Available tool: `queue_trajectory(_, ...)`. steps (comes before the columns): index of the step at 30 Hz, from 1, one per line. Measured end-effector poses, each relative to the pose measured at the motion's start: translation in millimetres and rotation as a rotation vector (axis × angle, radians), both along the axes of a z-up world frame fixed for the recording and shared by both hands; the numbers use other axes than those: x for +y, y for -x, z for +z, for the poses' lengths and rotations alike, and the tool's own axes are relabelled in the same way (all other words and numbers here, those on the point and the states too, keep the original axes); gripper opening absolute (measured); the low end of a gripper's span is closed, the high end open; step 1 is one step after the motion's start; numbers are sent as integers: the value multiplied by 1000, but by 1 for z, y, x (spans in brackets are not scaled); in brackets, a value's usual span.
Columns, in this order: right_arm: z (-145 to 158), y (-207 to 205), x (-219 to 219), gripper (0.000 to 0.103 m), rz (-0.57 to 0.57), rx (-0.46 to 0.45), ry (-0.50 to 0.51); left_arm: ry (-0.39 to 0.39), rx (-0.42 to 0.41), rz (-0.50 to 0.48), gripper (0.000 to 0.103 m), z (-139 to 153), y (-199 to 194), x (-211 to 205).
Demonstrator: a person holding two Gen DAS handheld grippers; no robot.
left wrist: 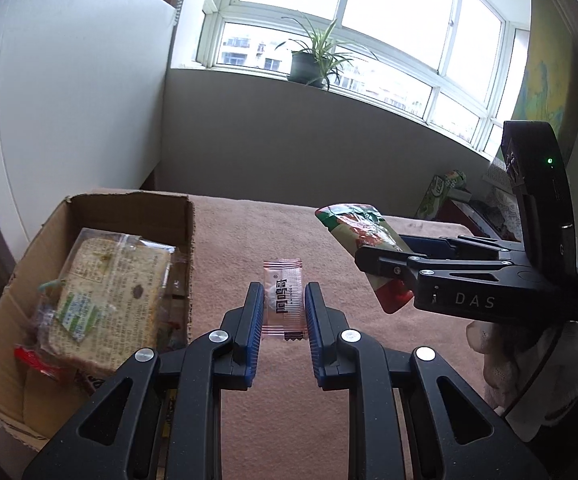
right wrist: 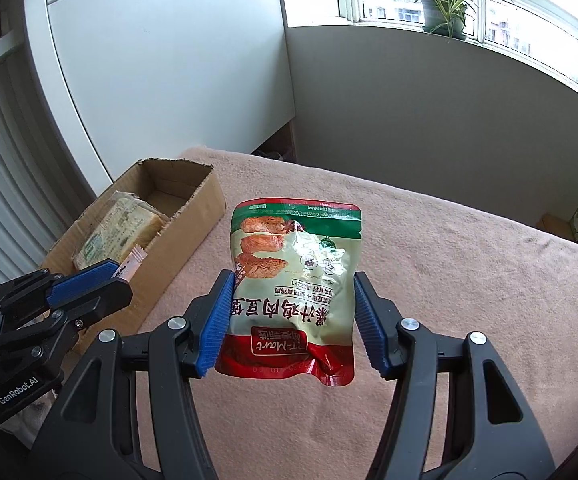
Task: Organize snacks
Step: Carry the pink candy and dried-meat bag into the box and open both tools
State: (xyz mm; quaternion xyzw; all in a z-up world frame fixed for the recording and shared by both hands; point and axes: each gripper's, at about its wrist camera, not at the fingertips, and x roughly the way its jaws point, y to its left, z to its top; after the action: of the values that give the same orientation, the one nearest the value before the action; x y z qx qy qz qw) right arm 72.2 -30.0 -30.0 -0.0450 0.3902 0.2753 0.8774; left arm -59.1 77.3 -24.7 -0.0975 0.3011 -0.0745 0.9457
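Snacks are what you are sorting, and right now you have one in each gripper. Your left gripper point(left wrist: 280, 312) is pinched tight on a small pink sachet point(left wrist: 283, 298), its blue pads point(left wrist: 253, 320) pressing the two long edges so the packet stands flat between them, clear of the pink cloth point(left wrist: 249, 240) below. Your right gripper point(right wrist: 293, 320) holds a green and red pouch point(right wrist: 295, 280) at about half its spread, the pads bearing on the pouch's two sides near its lower end; gripping low like that leaves the top free and the printed face towards the camera, upside down. Both snacks hang above the cloth rather than resting on it, which suits carrying them across to the cardboard box point(left wrist: 191, 240) at the left edge of the table. That box already has a wrapped block of biscuits point(left wrist: 109, 292) lying in it, with a red wrapper point(left wrist: 33, 362) showing at its near end, so it looks like the place where everything is being gathered. The far end of the box, seen from the right wrist, still shows bare cardboard, so that seems the natural spot for what you carry. Your left gripper is the nearer to the box, just beside its open side, so the sachet probably goes in first, the pouch after. A potted plant point(left wrist: 313, 60) sits on the window sill behind, well away from your work.
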Motion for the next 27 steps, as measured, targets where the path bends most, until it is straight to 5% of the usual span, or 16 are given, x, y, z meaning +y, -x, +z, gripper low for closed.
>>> queue_trajectory(21,13,-21,126,61,152,-5,-31,61,-10,219,19,-10,32,99)
queue_trajectory(27,5,-27,156,61,171,14,-40,19,4,238,19,-17,36,104)
